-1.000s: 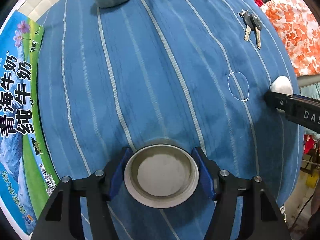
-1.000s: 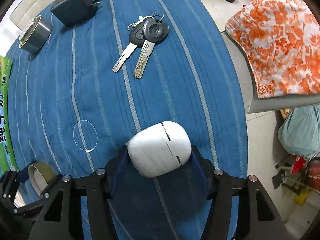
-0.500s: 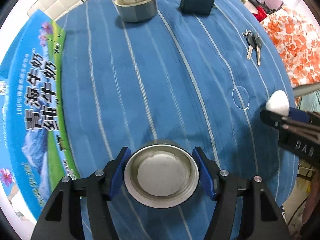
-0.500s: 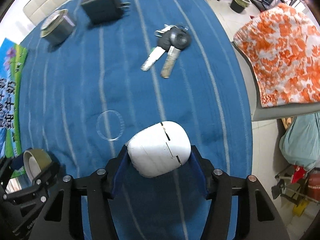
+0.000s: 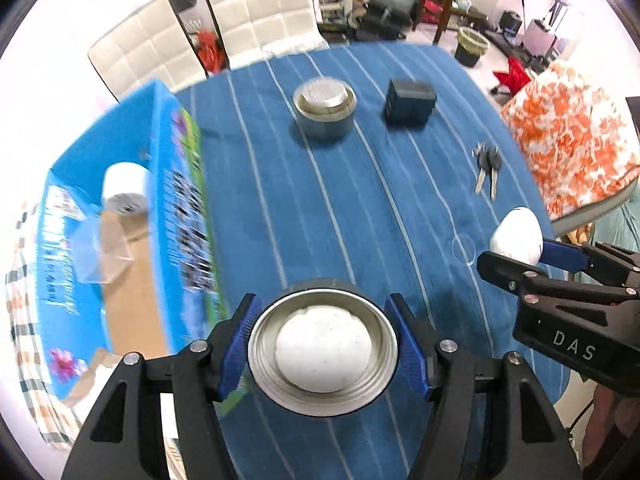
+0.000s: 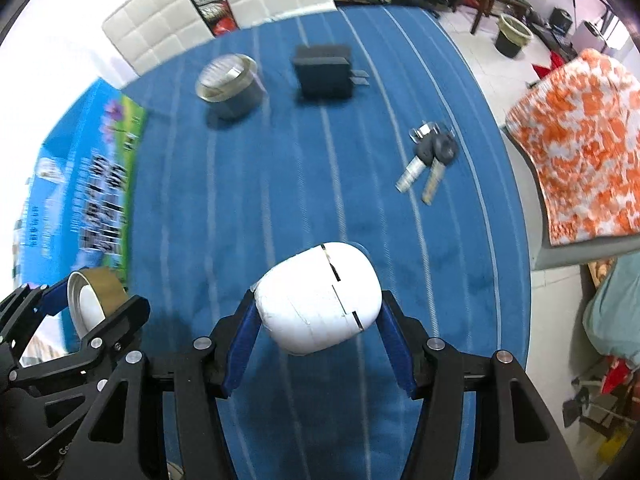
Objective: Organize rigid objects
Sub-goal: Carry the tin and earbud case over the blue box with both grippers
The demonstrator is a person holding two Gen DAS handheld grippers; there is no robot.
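I have my left gripper point(image 5: 323, 350) clamped across a tape roll point(image 5: 323, 356) and my right gripper point(image 6: 318, 330) clamped on a white case point(image 6: 318, 296), both clear above the table point(image 6: 280, 200) so I can carry them toward the open box point(image 5: 132, 300) to my left.

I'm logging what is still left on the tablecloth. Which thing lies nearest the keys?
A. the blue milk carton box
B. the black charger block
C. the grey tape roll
B: the black charger block lies nearer the keys than the grey tape roll does.
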